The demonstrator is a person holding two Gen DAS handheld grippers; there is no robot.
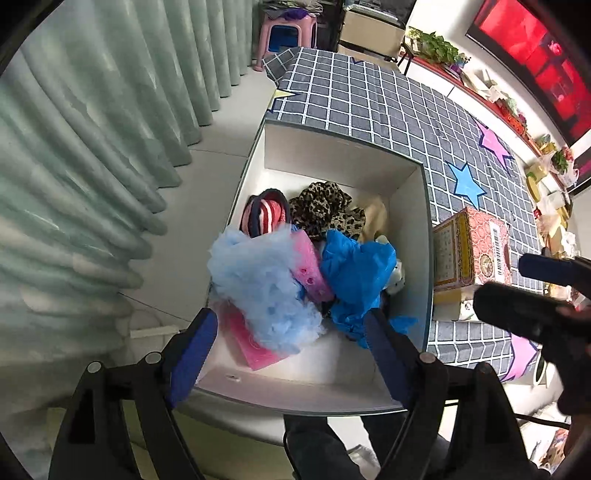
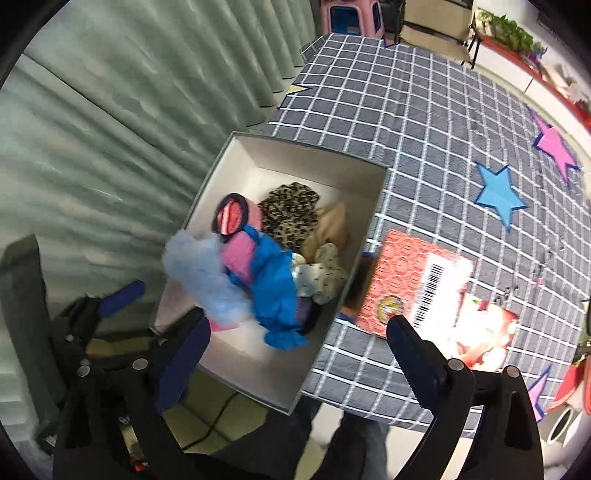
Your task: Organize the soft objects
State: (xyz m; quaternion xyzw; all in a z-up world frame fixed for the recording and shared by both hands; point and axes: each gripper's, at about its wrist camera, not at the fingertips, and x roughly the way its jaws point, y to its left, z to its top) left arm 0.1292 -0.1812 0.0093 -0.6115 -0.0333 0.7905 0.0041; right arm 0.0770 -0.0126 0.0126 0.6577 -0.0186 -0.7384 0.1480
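A white box [image 1: 406, 229] [image 2: 258, 155] sits at the table's near left corner, filled with soft things. A light blue fluffy wad [image 1: 258, 288] [image 2: 207, 280] and a crumpled blue plastic bag [image 1: 354, 273] [image 2: 273, 284] lie on top. Behind them are a pink striped roll [image 1: 264, 218], a leopard-print cloth [image 1: 325, 210] [image 2: 291, 210], a pink sponge [image 1: 310, 269] and a beige cloth [image 2: 332, 225]. My left gripper [image 1: 290, 314] hangs open above the wad and bag, pads clear of both. My right gripper [image 2: 299, 322] stands wide open over the box's near edge, holding nothing.
A red patterned carton [image 1: 476, 251] [image 2: 413, 280] lies right of the box on the grey checked tablecloth [image 2: 424, 129] with star patches. Green curtains [image 1: 92, 166] hang on the left. A pink stool [image 1: 286, 31] stands beyond the table. A person's legs [image 1: 325, 443] show below.
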